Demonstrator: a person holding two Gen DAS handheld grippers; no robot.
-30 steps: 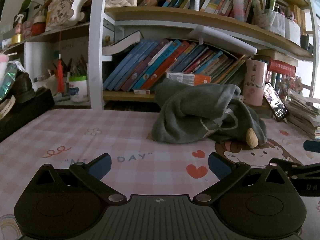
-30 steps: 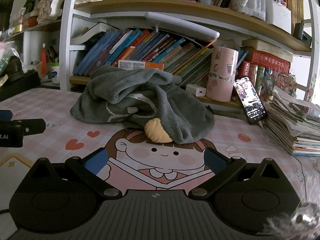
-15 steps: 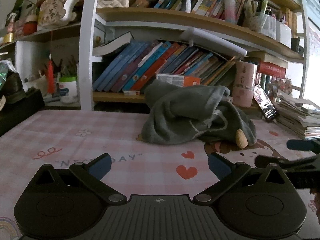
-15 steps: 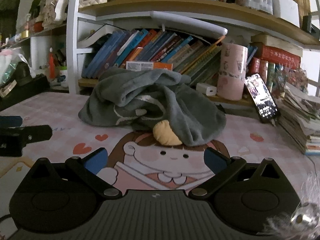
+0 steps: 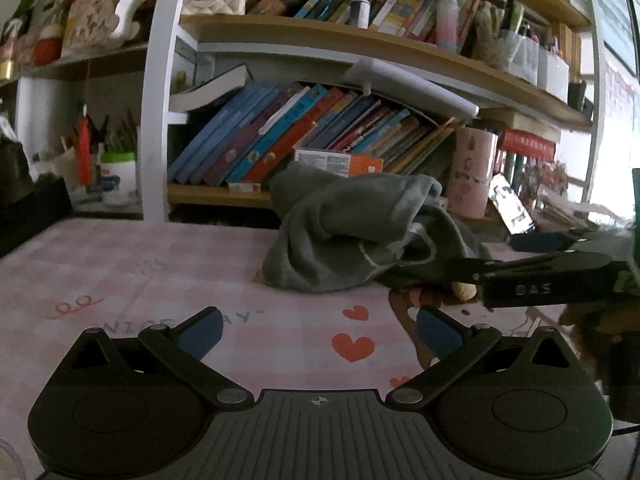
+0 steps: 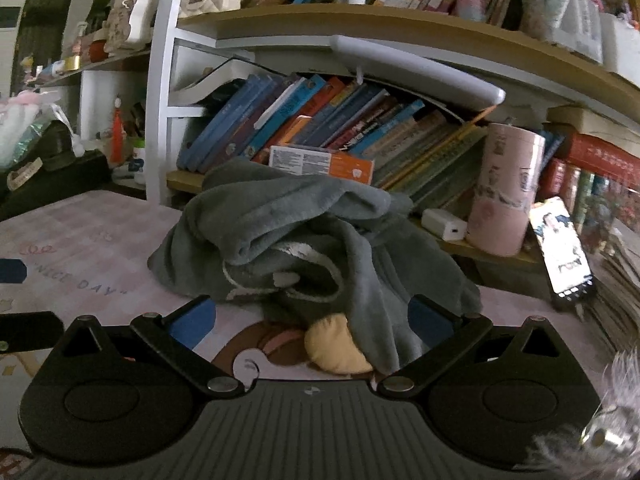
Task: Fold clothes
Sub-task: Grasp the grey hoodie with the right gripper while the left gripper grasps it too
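Both hand-held grippers have pushed in closer since a second ago: the grey garment [image 6: 304, 248] now fills more of the right wrist view, and its tan patch [image 6: 338, 346] sits right at the near edge between the blue fingertips. The right hand-held gripper [image 6: 310, 320] has its jaws spread wide, nothing between them but the cloth's front edge ahead. In the left wrist view the left hand-held gripper [image 5: 318, 330] is also spread apart and empty, and the right hand-held gripper [image 5: 536, 276] has swung in from 3 o'clock, now crossing in front of the garment's right end where before it lay lower at the frame edge.

The garment [image 5: 360, 236] lies crumpled in a heap on the counter [image 5: 160, 272], over the pink checked mat with hearts, just in front of the bookshelf [image 6: 360, 32]. Its bulk runs roughly from 9 to 3 o'clock in the right view, higher at the left; which end is which I cannot tell.

Containers: a pink cup [image 6: 506, 188] stands on the low shelf at 2 o'clock, contents hidden. A white pot [image 5: 118, 178] at 9 o'clock stands among pens.
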